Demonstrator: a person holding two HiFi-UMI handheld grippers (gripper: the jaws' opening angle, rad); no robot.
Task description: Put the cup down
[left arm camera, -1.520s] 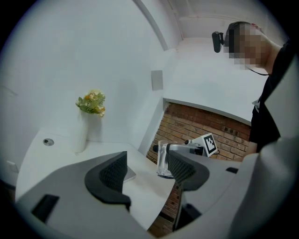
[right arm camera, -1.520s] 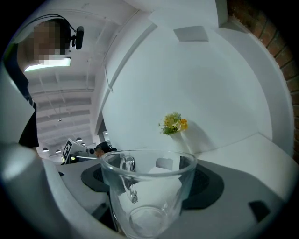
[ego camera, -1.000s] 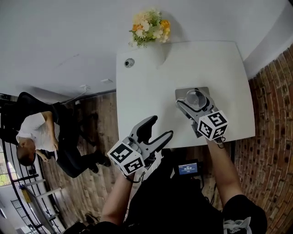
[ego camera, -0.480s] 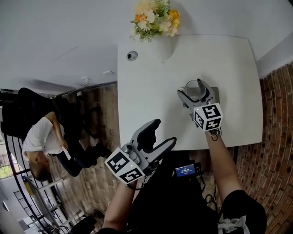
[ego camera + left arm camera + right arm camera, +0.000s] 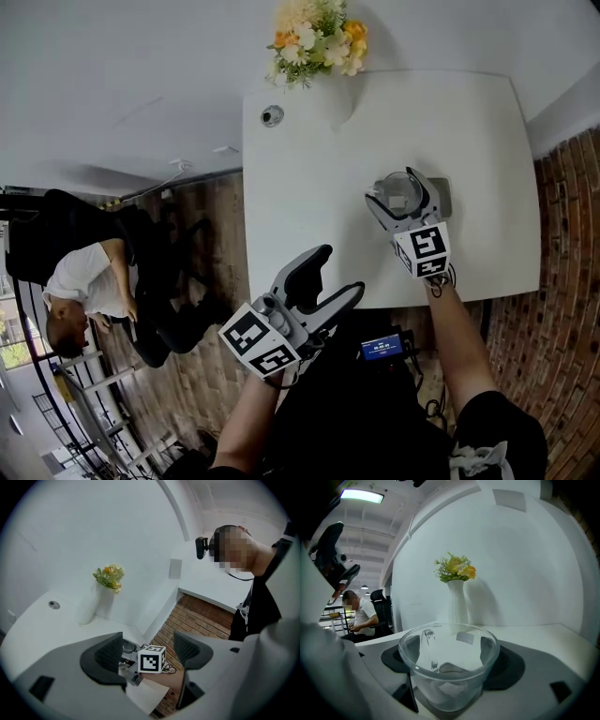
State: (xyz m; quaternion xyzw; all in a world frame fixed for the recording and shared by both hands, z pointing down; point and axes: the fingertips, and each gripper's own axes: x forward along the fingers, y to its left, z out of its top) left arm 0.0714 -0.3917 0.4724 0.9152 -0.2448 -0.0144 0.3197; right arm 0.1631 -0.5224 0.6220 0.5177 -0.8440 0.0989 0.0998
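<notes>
A clear glass cup (image 5: 399, 188) sits between the jaws of my right gripper (image 5: 401, 194), over the left part of a grey mat (image 5: 443, 197) on the white table (image 5: 309, 187). In the right gripper view the cup (image 5: 447, 667) fills the gap, and both dark pads (image 5: 393, 659) lie against its sides, so my right gripper (image 5: 450, 662) is shut on it. Whether the cup's base touches the mat I cannot tell. My left gripper (image 5: 340, 272) hangs open and empty off the table's near edge; in its own view my left gripper (image 5: 149, 645) shows wide-apart jaws.
A white vase of yellow and orange flowers (image 5: 319, 42) stands at the table's far edge, with a small round metal fitting (image 5: 272, 115) to its left. A person (image 5: 84, 281) sits at the left. Brick floor (image 5: 562, 281) runs along the right.
The right gripper and cup have shifted slightly left over the grey mat, still gripped. The left gripper has hardly moved. The seated person has shifted.
</notes>
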